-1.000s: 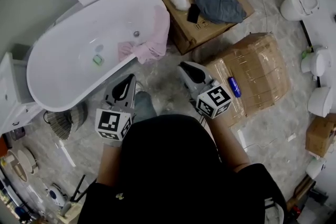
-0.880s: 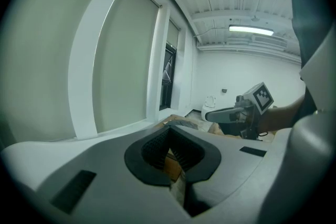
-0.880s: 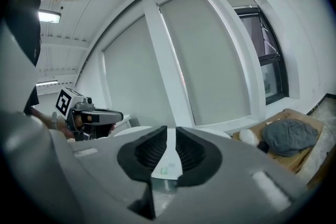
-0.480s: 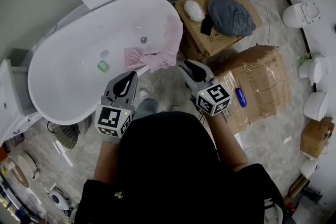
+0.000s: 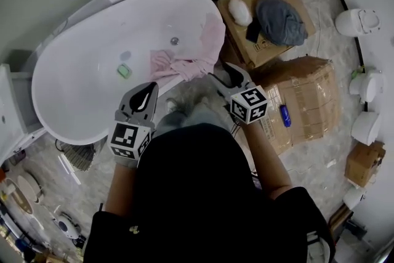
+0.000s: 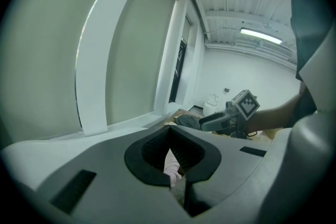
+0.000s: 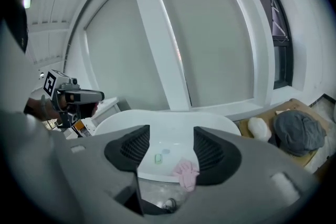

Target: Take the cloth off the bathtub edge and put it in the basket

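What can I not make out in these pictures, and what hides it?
- Basket: head view, small, dark, partly under the bathtub rim; its inside does not show.
- Cloth: left gripper view, only a sliver shows between the jaws.
- Green thing in the bathtub: head view, too small to name.

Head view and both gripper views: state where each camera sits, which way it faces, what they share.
Head view: on the person's head, facing steeply down at the bathtub and pink cloth; shows the torso, left gripper and right gripper.
Left gripper view: rides the left gripper, looks along its closed fingers towards the wall; right gripper shows.
Right gripper view: rides the right gripper, looks along its fingers, which have just been opening with nothing between them, at the bathtub; left gripper shows.
Shared: all three show the cloth.
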Demonstrator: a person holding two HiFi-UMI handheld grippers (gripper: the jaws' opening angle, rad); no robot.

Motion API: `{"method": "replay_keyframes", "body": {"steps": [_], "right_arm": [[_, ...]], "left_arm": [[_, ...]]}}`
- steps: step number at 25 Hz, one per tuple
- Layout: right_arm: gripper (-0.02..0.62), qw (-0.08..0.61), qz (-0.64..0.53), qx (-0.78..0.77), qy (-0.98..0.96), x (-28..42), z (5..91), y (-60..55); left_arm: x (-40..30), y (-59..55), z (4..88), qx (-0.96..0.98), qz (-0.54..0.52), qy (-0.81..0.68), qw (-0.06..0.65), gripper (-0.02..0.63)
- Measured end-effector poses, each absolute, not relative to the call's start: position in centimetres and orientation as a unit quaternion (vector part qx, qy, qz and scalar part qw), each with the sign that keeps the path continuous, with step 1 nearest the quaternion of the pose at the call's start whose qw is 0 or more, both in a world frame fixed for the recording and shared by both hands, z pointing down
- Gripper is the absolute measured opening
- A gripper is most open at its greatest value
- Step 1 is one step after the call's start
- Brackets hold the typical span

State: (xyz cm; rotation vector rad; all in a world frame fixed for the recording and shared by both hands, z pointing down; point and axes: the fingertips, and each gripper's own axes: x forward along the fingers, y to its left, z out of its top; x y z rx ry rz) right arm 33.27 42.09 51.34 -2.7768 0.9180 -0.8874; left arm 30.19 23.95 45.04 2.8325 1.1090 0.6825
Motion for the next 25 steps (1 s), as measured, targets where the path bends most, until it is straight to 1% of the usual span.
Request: {"method": "replay_keyframes", "body": {"steps": [7, 10, 12, 15, 18, 25], "right_arm": [[0.305, 0.022, -0.353, -0.881, 0.313, 35.5, 57.4, 43.2], [0.350, 0.026, -0.385, -0.867, 0.316, 36.3, 60.8, 44.1], [0.376, 0.016, -0.402, -0.858, 0.321, 37.0, 63.3, 44.7], [0.389, -0.006, -0.428, -0.842, 0.329, 37.7, 67.5, 45.5], [0.418, -0.020, -0.458, -0.826, 0.329, 38.2, 71.8, 46.6], [0.436, -0.056, -0.517, -0.786, 0.333, 38.4, 82.1, 48.0]], "left_arm": [[30.6, 23.8, 46.9, 0.912, 0.254, 0.323, 0.021, 0.012], [30.8, 24.0, 47.9, 0.913, 0.274, 0.300, 0.026, 0.012], [30.8, 24.2, 48.5, 0.915, 0.287, 0.282, 0.029, 0.012], [30.4, 24.5, 49.5, 0.916, 0.304, 0.259, 0.034, 0.012], [29.7, 24.7, 50.6, 0.916, 0.322, 0.237, 0.034, 0.012], [28.6, 25.6, 52.7, 0.915, 0.355, 0.192, 0.032, 0.012]]}}
